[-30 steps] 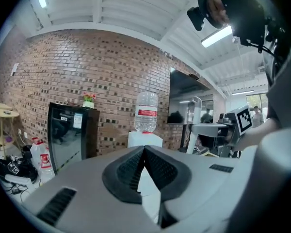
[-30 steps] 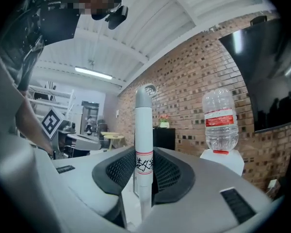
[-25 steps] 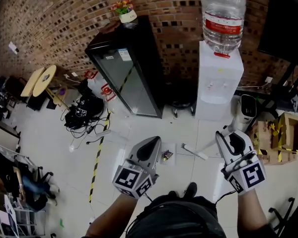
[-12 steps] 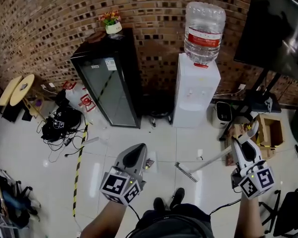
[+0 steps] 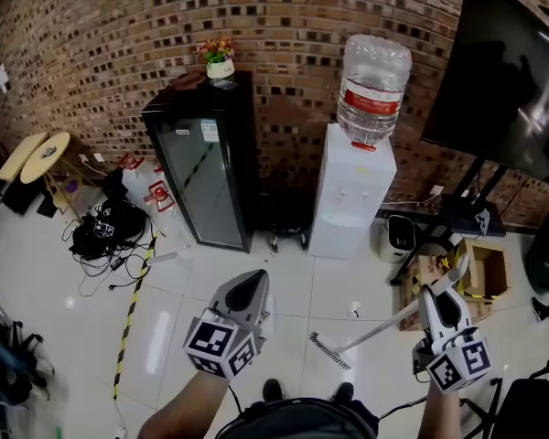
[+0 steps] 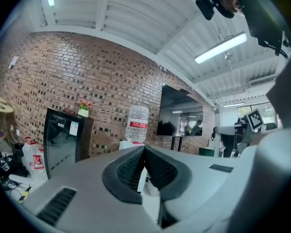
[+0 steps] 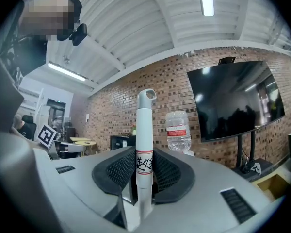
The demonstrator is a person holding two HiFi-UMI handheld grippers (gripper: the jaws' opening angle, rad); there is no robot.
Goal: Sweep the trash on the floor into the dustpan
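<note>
Broom [image 5: 371, 331] drawn nearer | handle [image 7: 144, 144] clamped between right tongs [image 5: 433, 293]

One broom [image 5: 328, 351]; one fridge [image 5: 206, 176]; one dispenser [image 5: 348, 195].

"What is the floor [image 5: 73, 291] like?"

"Glossy white tiles, with a strip of yellow-and-black tape [image 5: 131, 305] running along them."

"And what stands on it?"

"A black glass-door cabinet [image 5: 206, 167] and a white water dispenser [image 5: 348, 195] by the brick wall. A tangle of cables [image 5: 101, 229] lies at the left and a cardboard box [image 5: 483, 271] at the right. A small scrap [image 5: 354, 312] lies near the broom [image 5: 329, 351] head."
</note>
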